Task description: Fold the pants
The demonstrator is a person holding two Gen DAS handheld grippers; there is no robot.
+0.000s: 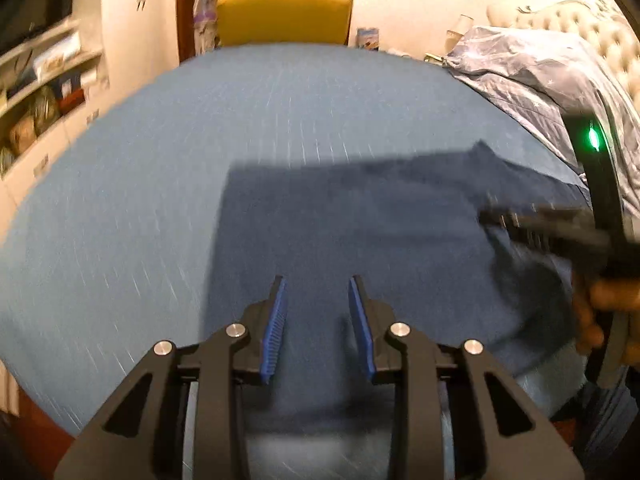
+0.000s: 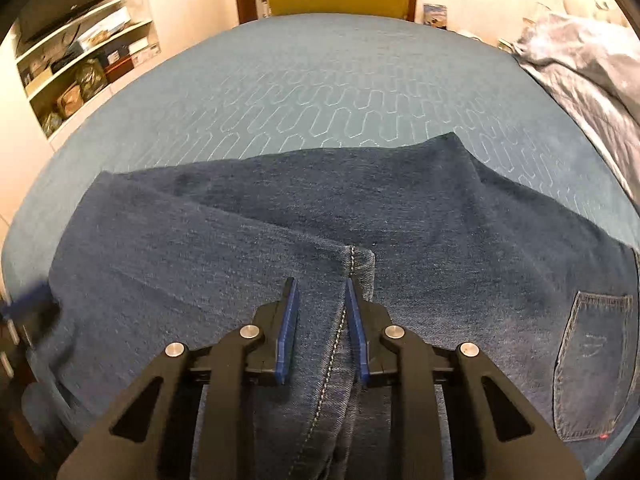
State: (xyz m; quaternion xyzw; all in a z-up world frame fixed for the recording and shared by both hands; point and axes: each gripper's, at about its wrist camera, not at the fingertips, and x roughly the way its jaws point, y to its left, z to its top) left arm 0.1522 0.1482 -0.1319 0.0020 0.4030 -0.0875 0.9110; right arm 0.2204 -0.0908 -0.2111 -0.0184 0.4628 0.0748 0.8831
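1. Left wrist view, blurred: the left gripper [image 1: 318,284] has its blue pads [image 1: 275,332] drawn partway together with dark denim of the pants [image 1: 360,220] lying between them. Whether the pads actually press the cloth cannot be told.
2. Ahead of these fingers the pants spread flat over the blue bedcover [image 1: 160,140], their far edge straight. To the right of the fingers the right gripper [image 1: 520,220] reaches onto the denim, a hand [image 1: 600,312] behind it. Far beyond the fingertips stands a yellow chair [image 1: 284,12]; a rumpled quilt [image 1: 540,76] lies off to the far right.
3. Right wrist view, sharp: the right gripper [image 2: 321,282] is clamped on a stitched seam [image 2: 340,332] of the pants [image 2: 240,248], the narrowed pads on either side of a raised fold of denim.
4. Just past the fingertips the seam ends at a hemmed corner [image 2: 360,260]. A back pocket [image 2: 596,364] sits to the right of the fingers. The left gripper [image 2: 28,308] shows as a blur at the far left edge, on the denim. Shelves [image 2: 84,64] stand at the far left.
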